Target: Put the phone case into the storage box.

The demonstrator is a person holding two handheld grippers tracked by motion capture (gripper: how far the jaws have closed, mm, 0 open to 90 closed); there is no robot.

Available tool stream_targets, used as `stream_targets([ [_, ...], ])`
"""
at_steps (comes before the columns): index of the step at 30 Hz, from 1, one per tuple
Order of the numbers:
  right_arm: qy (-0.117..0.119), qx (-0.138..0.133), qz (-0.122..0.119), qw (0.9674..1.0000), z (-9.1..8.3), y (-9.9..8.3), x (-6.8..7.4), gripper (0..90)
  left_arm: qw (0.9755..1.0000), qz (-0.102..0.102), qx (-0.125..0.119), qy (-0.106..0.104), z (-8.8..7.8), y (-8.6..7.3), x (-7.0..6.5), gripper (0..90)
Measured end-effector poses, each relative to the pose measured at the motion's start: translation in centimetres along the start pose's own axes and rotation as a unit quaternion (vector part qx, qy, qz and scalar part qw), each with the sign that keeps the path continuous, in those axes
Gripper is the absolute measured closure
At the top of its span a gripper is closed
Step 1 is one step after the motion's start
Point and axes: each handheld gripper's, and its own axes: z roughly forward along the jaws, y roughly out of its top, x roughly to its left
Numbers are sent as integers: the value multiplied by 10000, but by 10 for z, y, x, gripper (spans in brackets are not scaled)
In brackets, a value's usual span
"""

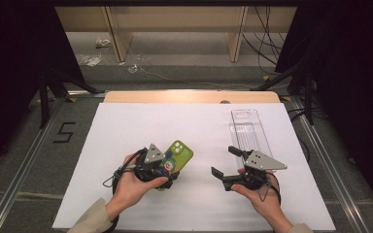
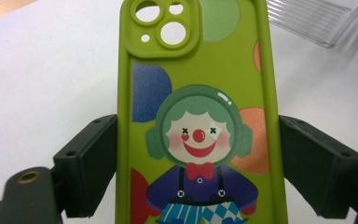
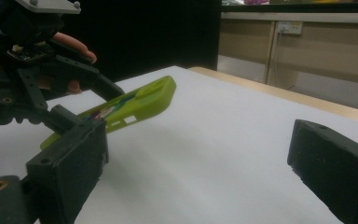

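On the white table sheet (image 1: 126, 126), near left, the left gripper (image 1: 167, 171) clamps the raised green clown phone case (image 2: 196, 112) by its edges; right gripper (image 1: 226, 162) open, empty; risk: tilted case slipping free.

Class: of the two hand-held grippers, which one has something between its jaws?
The left hand-held gripper: its jaws clamp the green clown phone case. The right hand-held gripper stands open, empty.

digit 5 marked on grey floor (image 1: 64, 132), left of table
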Motion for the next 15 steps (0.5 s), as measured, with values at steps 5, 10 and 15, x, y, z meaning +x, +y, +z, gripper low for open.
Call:
stream_targets([
  [5, 46, 28, 13, 10000, 8, 1, 2, 61, 10000, 64, -4, -40, 2, 1, -5, 159],
  [10, 84, 50, 15, 10000, 15, 3, 3, 63, 9999, 105, -13, -66, 4, 1, -10, 160],
  [15, 99, 68, 37, 9999, 23, 4, 3, 63, 9998, 153, -32, -95, 5, 2, -15, 160],
])
